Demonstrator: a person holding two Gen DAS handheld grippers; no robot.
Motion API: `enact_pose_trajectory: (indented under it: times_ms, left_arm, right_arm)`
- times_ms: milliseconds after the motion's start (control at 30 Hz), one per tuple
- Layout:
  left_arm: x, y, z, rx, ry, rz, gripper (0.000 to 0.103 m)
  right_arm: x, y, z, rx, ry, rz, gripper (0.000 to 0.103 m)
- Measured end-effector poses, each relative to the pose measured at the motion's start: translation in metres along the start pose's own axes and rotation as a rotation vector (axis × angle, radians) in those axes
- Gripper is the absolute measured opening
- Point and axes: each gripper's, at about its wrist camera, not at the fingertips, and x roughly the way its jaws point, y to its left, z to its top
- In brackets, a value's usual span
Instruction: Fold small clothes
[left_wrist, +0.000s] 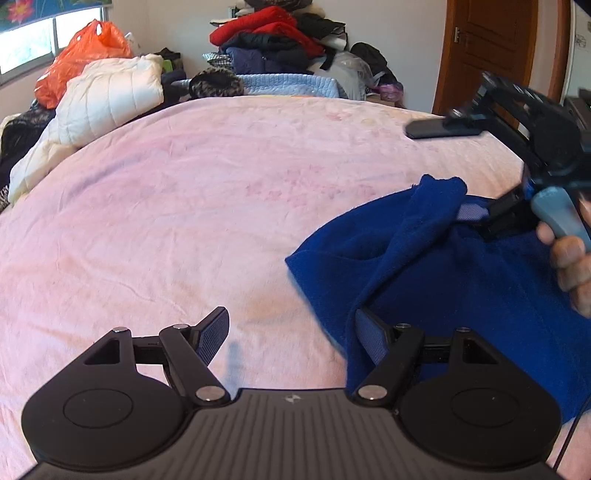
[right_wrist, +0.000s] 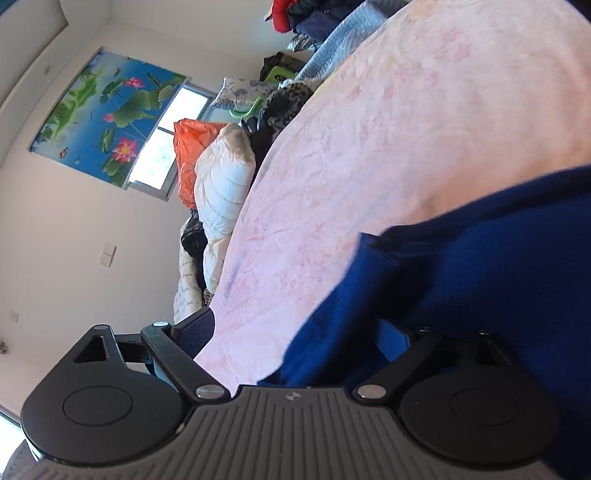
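I see a wide bed (left_wrist: 184, 206) under a pink blanket, with a heap of clothes (left_wrist: 273, 40), a white quilted jacket (left_wrist: 107, 96) and an orange bag (left_wrist: 85, 51) along its far edge. A crumpled blue garment (left_wrist: 443, 266) lies at the near right of the bed. My left gripper (left_wrist: 291, 338) is spread, one finger touching the cloth. My right gripper (right_wrist: 295, 334) is spread too, cloth draped over one finger.

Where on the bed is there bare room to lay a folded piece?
The pink blanket is bare across its middle and left, between the blue garment and the white quilted jacket. The far edge is crowded with piled clothes.
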Motion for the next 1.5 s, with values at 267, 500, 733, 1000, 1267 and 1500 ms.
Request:
enact_pose_trajectory:
  times_ms: [267, 500, 733, 1000, 1267, 1500]
  left_arm:
    - [-0.008, 0.005, -0.002, -0.059, 0.002, 0.034, 0.075]
    - [-0.029, -0.011, 0.010, -0.087, -0.044, -0.086, 0.075]
    - [-0.011, -0.065, 0.010, -0.011, -0.011, -0.154, 0.075]
    - [-0.004, -0.097, -0.024, 0.036, 0.009, -0.023, 0.085]
    - [-0.011, -0.111, -0.046, 0.089, -0.042, 0.067, 0.087]
    - [-0.015, -0.110, -0.055, 0.068, -0.061, 0.082, 0.089]
  right_arm:
    - [0.005, 0.043, 0.012, -0.136, -0.080, 0.094, 0.099]
    - [-0.076, 0.037, -0.018, -0.326, -0.159, -0.165, 0.100]
    - [-0.147, -0.004, -0.073, -0.492, -0.171, -0.598, 0.102]
    - [-0.198, -0.024, -0.141, -0.611, -0.226, -0.894, 0.102]
    - [-0.202, -0.032, -0.173, -0.652, -0.277, -0.906, 0.103]
    - [-0.202, -0.032, -0.174, -0.648, -0.295, -0.899, 0.103]
